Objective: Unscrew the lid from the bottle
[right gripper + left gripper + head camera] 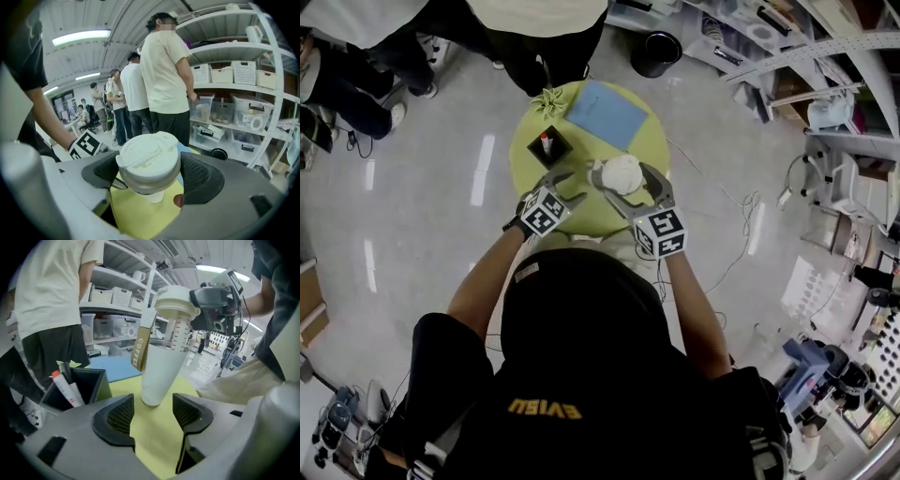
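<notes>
While the right hand-held gripper is clamped on the lid, with a pad pressing on each side of it, the left hand-held gripper has its jaws wide apart and holds nothing. The bottle is just to the right of the black pot, over the yellow worktop.

Its bottom end is right in front of the left jaws. It lines up with the gap but is not inside it yet. The bottle does not stand straight. It leans, with the bottom low and close to the left hand-held gripper and the top tipping up and away from the pot. I cannot tell if the bottom touches the worktop.

The left one is nearer to the body of the bottle. I think it needs to slide forward a little and squeeze the body, so the right one can turn the lid.

The bottle is white and smooth, and it gets thinner toward the bottom. The lid is pale, round and wide, with a raised flap shape on top. It looks fully on. A brown tag with letters hangs down the side.
</notes>
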